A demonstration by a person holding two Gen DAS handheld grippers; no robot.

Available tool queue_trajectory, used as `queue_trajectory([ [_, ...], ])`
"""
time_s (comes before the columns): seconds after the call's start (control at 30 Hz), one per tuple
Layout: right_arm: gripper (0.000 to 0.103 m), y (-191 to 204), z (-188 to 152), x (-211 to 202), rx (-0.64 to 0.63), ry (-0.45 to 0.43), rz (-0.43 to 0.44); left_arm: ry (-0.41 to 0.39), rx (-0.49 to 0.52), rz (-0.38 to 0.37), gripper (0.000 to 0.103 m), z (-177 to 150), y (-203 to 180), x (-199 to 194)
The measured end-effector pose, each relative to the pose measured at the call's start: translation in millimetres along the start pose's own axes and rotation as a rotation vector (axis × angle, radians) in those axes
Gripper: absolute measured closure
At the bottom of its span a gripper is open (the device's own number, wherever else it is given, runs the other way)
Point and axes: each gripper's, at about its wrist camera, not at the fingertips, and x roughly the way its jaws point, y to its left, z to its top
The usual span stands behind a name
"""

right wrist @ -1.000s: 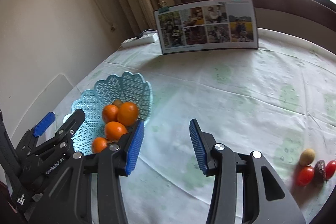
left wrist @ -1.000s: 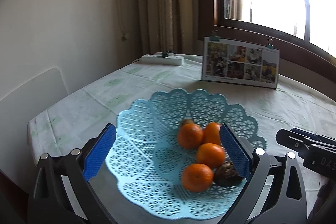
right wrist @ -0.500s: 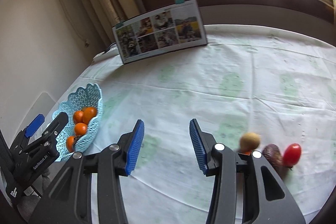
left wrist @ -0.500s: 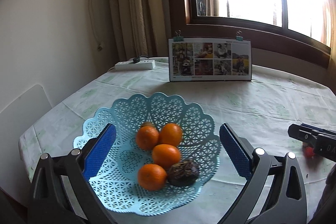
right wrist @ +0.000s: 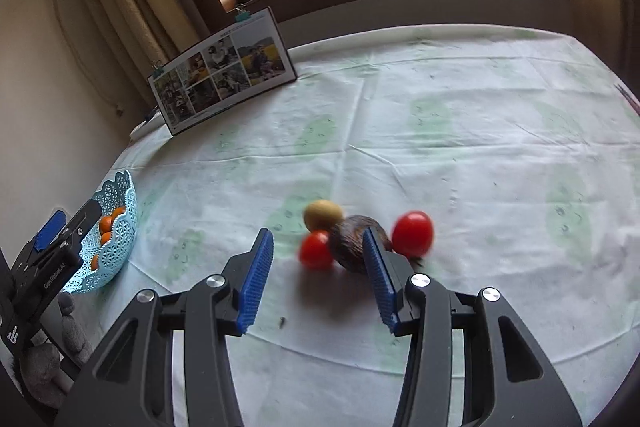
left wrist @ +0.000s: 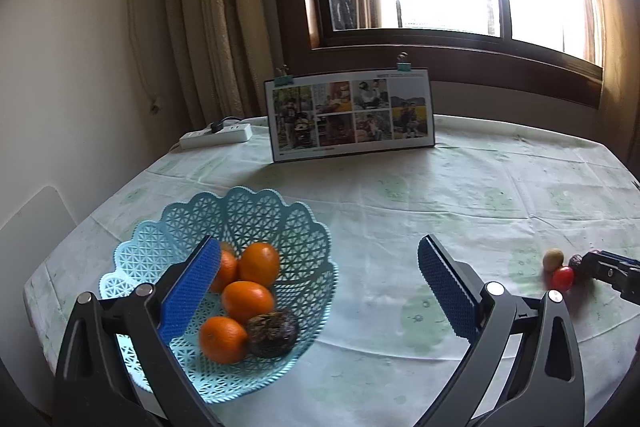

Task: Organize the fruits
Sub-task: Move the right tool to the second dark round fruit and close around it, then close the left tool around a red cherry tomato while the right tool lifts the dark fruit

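From my left wrist view, the left gripper (left wrist: 318,291) hangs with fingers wide apart beside the blue basket (left wrist: 280,219); the loose fruits (left wrist: 562,267) lie far to its right. From my right wrist view, the right gripper (right wrist: 318,279), fingers apart and empty, sits just short of the small tomato (right wrist: 316,250), with the dark fruit (right wrist: 351,243) against its right finger, so I judge this arm nearer.

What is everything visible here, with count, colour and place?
basket: one, light blue, table's left.
oranges: four clear, a fifth partly hidden, in basket.
dark fruit: one, in basket.
tomatoes: two, red, on cloth.
tan fruit: one, beside them.
brown fruit: one, among them.
photo board: one, standing at back.
power strip: one, white, back left.
tablecloth: one, pale green.
left gripper: open.
right gripper: open.
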Motion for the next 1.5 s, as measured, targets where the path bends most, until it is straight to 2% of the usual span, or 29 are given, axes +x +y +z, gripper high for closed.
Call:
queue_trajectory([
  [0.23, 0.056, -14.7, -8.3, 0.9, 0.016, 0.039, 0.007, -0.001, 0.042, -0.029, 0.003, 1.1, -19.5, -0.7],
  [0.47, 0.056, -21.0, -5.1, 15.7, 0.029, 0.074, 0.007, 0.011, 0.042, -0.031, 0.003, -0.1, -21.4, 1.3],
  [0.63, 0.056, -21.4, 5.2, 26.6, 0.002, 0.074, -0.018, 0.023, 0.041, -0.038, 0.003, -1.6, -22.1, 3.9],
  [0.87, 0.055, -19.6, 6.8, 29.7, -0.011, 0.067, -0.004, 0.038, 0.054, -0.053, 0.003, -2.4, -27.2, 6.6],
  [0.97, 0.061, -20.4, 4.8, 27.2, -0.017, 0.069, 0.004, 0.053, 0.060, -0.085, 0.003, -1.2, -33.4, 9.2],
  [1.2, 0.062, -31.0, 1.0, 11.9, 0.008, 0.042, 0.011, 0.089, 0.103, -0.184, 0.003, 1.6, -61.0, 16.5],
  [1.5, 0.062, -50.6, 4.3, -2.7, 0.037, -0.020, -0.074, 0.211, 0.155, -0.377, 0.003, -5.3, -111.6, 32.0],
])
